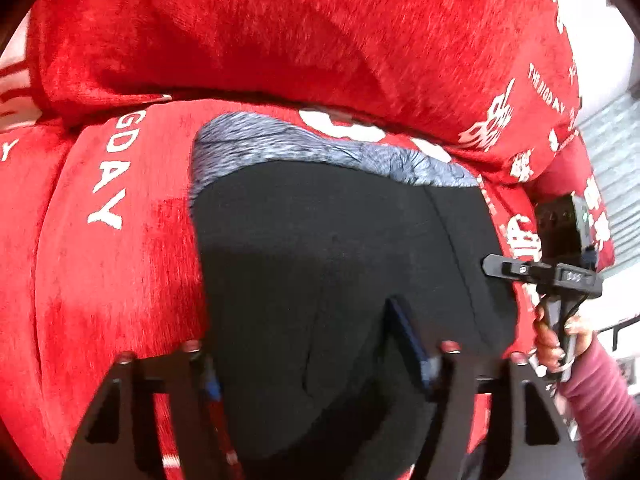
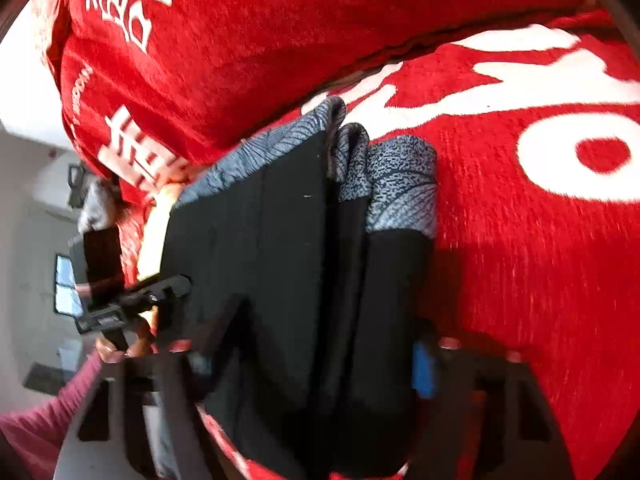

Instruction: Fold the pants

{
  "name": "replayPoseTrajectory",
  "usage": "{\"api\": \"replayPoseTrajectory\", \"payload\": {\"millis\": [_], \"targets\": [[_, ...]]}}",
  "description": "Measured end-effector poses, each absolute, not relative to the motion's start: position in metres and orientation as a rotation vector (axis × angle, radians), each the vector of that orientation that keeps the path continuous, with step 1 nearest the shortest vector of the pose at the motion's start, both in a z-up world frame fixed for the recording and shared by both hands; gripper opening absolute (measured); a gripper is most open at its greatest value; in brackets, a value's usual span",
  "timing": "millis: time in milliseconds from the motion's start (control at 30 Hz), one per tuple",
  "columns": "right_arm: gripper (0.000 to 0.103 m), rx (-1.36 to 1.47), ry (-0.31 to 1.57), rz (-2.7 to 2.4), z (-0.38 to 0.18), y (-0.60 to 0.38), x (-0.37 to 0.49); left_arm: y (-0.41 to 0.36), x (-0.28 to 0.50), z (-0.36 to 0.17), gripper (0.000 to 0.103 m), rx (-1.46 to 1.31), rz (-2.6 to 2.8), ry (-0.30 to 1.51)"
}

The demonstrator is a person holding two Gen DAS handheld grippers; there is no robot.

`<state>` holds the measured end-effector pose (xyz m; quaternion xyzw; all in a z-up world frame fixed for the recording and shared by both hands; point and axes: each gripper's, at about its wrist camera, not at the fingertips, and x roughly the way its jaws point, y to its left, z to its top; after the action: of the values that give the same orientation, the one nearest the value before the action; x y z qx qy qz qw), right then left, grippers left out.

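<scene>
Both wrist views: each gripper straddles pants.

Pants: black fabric with grey patterned waistband, folded into a compact stack of several layers, lying flat. Near edge sits between the left fingers; waistband end lies farthest beyond the fingertips.

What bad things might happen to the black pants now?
1. The folded pants show loose layers near the grey patterned waistband; if a layer slips, the fold might come undone.
2. The left gripper is spread wide around the cloth, so it looks as if it isn't pinching; lifting now might leave that side behind.
3. The fuzzy red blanket underneath could drag on the pants and wrinkle them.
</scene>
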<state>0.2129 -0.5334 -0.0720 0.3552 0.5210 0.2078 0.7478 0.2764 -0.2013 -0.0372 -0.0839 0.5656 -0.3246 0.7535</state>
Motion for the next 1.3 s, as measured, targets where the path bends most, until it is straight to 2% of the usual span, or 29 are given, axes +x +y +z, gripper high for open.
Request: {"api": "replayPoseTrajectory", "payload": {"millis": [133,333,467,600,800,867,933,1000,1133,1300], "targets": [[0.05,0.854,1.101,0.49,-0.051,-0.532,0.2,-0.191,0.27,-0.017,0.062,-0.237,-0.723,1.26],[0.049,0.847,1.099,0.571,-0.009,-0.493,0.181,-0.171,0.237,0.025,0.062,-0.134,-0.718,1.206],[0.049,0.917,1.083,0.622,-0.006,-0.47,0.166,-0.136,0.217,0.035,0.062,-0.164,-0.698,1.208],[0.049,0.903,1.097,0.643,-0.009,-0.448,0.159,-0.108,0.202,0.028,0.062,-0.148,-0.647,1.19],[0.049,0.863,1.168,0.486,-0.051,-0.444,0.181,-0.091,0.227,-0.011,0.062,-0.112,-0.499,1.175],[0.059,0.816,1.205,0.443,-0.069,-0.449,0.184,-0.089,0.233,-0.026,0.064,-0.089,-0.482,1.188],[0.067,0.832,1.227,0.41,-0.087,-0.453,0.183,-0.086,0.234,-0.031,0.081,-0.091,-0.457,1.167],[0.069,0.88,1.197,0.404,-0.09,-0.459,0.177,-0.086,0.23,-0.027,0.082,-0.067,-0.432,1.137],[0.081,0.776,1.19,0.278,-0.073,-0.464,0.165,-0.081,0.22,-0.015,0.082,-0.011,-0.372,1.093],[0.082,0.653,1.147,0.146,-0.041,-0.469,0.141,-0.078,0.196,0.004,0.082,0.043,-0.285,1.039]]}}
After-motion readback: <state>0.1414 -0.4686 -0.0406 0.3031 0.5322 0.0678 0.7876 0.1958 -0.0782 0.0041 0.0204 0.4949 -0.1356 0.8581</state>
